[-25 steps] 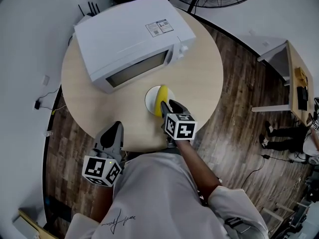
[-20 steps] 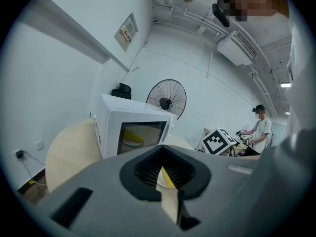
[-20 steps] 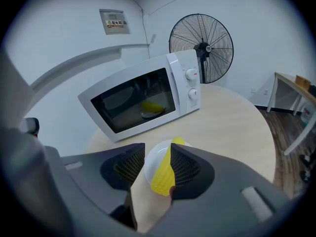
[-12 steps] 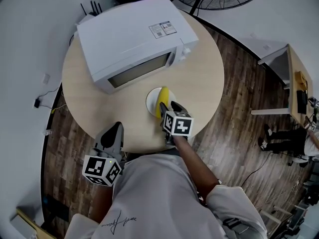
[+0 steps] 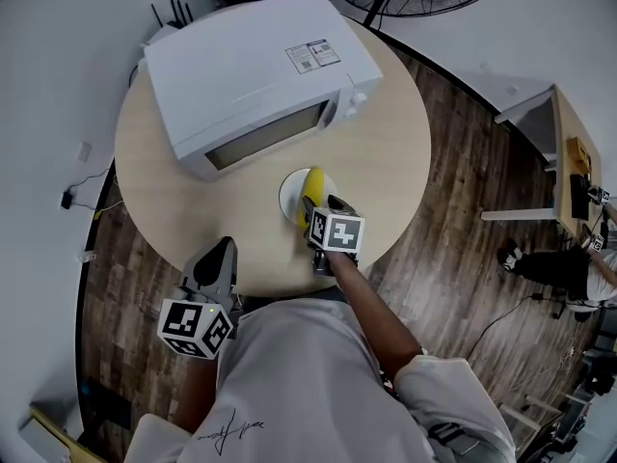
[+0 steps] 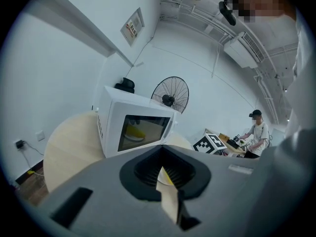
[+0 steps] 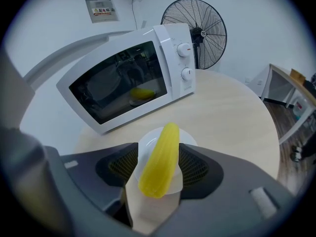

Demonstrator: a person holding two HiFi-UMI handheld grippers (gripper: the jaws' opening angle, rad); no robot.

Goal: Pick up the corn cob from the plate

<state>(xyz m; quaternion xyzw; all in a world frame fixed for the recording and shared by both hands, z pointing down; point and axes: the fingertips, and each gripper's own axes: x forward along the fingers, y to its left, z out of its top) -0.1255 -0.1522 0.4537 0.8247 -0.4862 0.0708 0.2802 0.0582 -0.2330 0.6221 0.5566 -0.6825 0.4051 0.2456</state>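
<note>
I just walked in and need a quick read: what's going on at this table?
A person holds a hand-held gripper in each hand. The right hand-held gripper is at the corn cob on the plate; its jaws have just been opening and stand either side of the cob, not gripping yet. The left hand-held gripper hangs at the edge of the table, empty.
</note>
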